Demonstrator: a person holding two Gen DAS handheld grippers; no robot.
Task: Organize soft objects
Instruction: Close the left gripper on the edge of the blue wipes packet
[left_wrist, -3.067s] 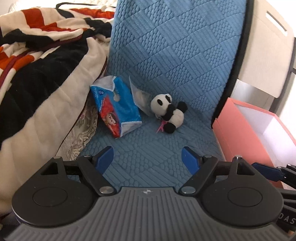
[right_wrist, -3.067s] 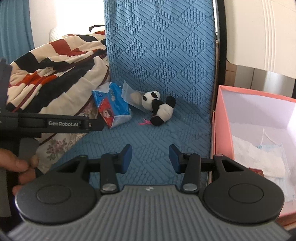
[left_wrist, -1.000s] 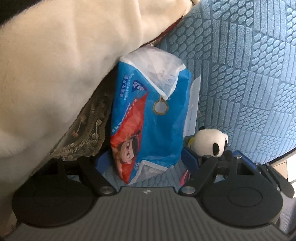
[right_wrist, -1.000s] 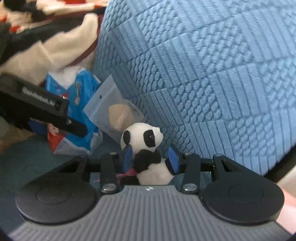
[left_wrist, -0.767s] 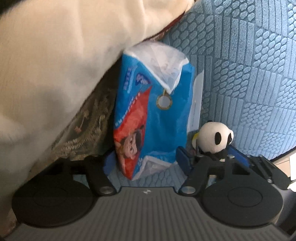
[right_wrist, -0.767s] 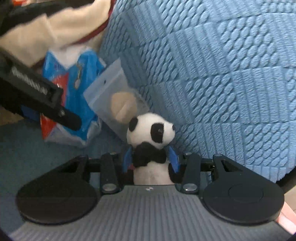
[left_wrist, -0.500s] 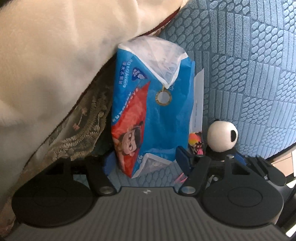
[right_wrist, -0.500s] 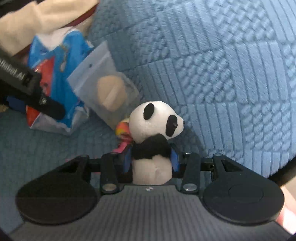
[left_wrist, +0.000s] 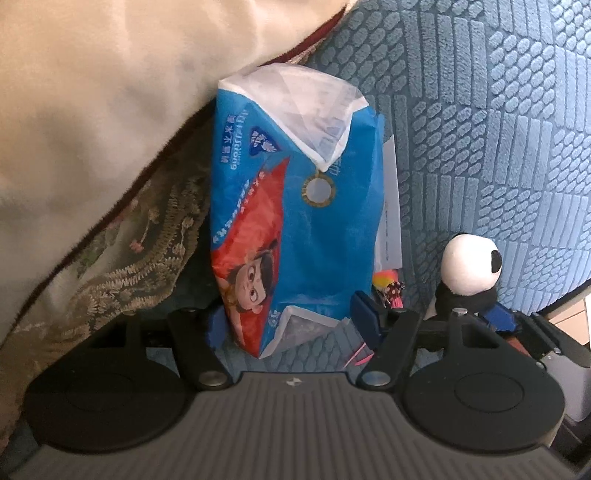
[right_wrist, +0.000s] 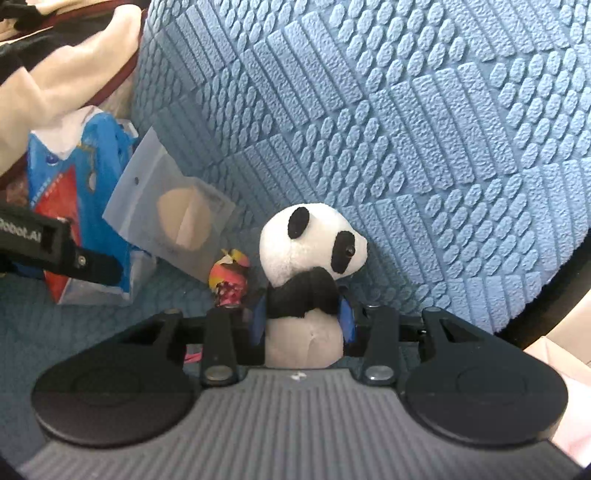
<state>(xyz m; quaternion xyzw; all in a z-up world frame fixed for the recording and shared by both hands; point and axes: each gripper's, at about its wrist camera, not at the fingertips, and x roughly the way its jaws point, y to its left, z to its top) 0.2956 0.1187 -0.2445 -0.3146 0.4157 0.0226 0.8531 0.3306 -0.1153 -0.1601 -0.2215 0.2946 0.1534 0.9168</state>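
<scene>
Grab step: right gripper (right_wrist: 302, 320) pinches the panda (right_wrist: 314, 258); left gripper (left_wrist: 291, 321), jaws closing (not yet gripping), straddles the tissue pack (left_wrist: 295, 206) beside the panda; next, squeeze and lift.

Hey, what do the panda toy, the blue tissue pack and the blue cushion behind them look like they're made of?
panda toy: plush fabric, likely stuffed; its surface is fuzzy and matte.
blue tissue pack: thin printed plastic film, slightly glossy, with creases and a see-through folded end.
blue cushion: looks like woven or quilted textile, matte, with a raised pattern of bars and ovals; the filling cannot be seen.
</scene>
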